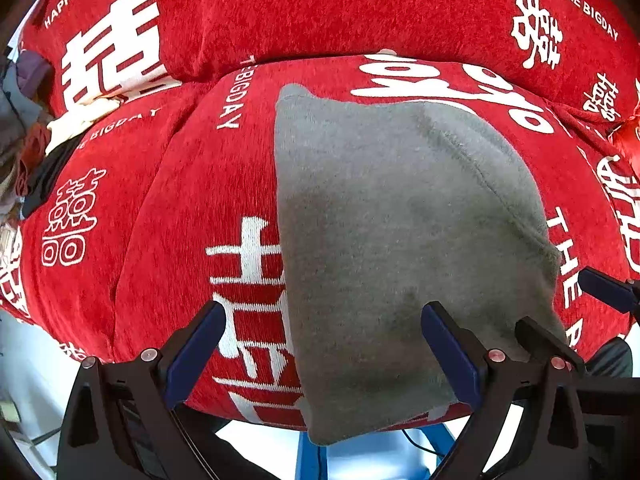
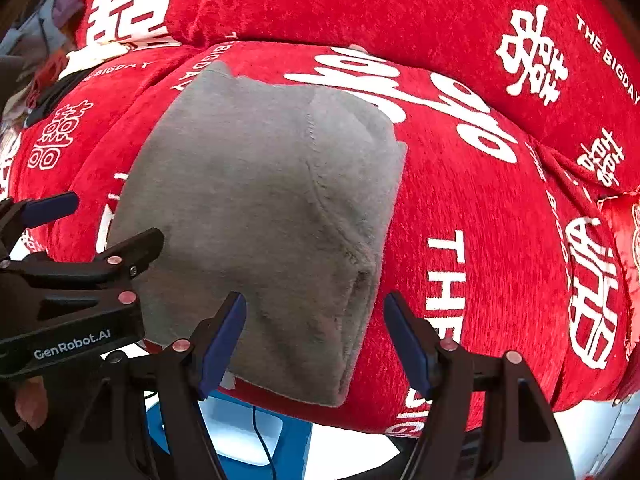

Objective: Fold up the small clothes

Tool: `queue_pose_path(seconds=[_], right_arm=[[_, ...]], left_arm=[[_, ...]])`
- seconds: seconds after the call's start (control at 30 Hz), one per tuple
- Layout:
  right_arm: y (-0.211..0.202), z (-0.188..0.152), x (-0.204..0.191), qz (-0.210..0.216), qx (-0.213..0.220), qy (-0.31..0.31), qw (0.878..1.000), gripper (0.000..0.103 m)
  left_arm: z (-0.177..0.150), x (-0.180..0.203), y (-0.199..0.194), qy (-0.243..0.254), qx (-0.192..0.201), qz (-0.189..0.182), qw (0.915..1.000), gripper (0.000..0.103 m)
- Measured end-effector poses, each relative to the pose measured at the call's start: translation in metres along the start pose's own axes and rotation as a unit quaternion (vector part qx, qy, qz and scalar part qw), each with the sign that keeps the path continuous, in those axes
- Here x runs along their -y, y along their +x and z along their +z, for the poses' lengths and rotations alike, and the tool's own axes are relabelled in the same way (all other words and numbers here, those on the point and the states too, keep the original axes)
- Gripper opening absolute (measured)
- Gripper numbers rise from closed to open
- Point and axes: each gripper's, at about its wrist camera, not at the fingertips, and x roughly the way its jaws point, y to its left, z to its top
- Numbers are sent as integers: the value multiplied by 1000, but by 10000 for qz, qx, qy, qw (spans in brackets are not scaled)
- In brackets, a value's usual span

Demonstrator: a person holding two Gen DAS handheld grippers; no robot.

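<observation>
A grey knit garment (image 1: 400,220) lies folded flat on a red seat cushion (image 1: 160,220) printed with white characters. My left gripper (image 1: 324,352) hovers open over its near part, one pad above the red cushion and the other above the grey cloth. In the right wrist view the garment (image 2: 260,200) fills the middle. My right gripper (image 2: 316,342) stands open over its near right corner, with neither pad pressing the cloth. Each gripper shows in the other's view: the right gripper (image 1: 552,300) at the right edge, the left gripper (image 2: 116,220) at the left edge.
A red back cushion (image 1: 320,8) rises behind the seat. Loose clothes are piled at the far left (image 1: 24,128). A red tasselled item (image 2: 624,232) sits at the right. Below the cushion's front edge are a blue frame (image 1: 316,460), a cable (image 2: 260,432) and pale floor.
</observation>
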Motion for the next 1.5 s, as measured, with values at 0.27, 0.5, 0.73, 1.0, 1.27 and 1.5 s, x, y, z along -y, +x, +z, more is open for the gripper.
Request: queue_pose_path(seconds=[0.27,0.5,0.73,1.0,1.27,1.5], right_arm=[[2,2,0,-17,-39,-9,10000,75],[3,4,-1,-18,-79,-40,10000,75],[0,6,-4,-29,-38,-95,9999,75],[-3,6,-6,-47,-1,-133,9999,74],[-6,6,-4,-45,41,-127,9999,75],[-9,6,-3,-37,88,-133,9999,75]], left_arm=[[3,-2,6,-44,-92,36,9999,99],[5,-2,8,-16,-135,-18,9999,99],[5,-2,6,-23,-130,-65,9999,99],[6,-2,5,-16,-99,-35,9999,99],[6,-2,1,-60,-63,-150,9998,99],[6,-3,1,-119,-56,-149,9998,99]])
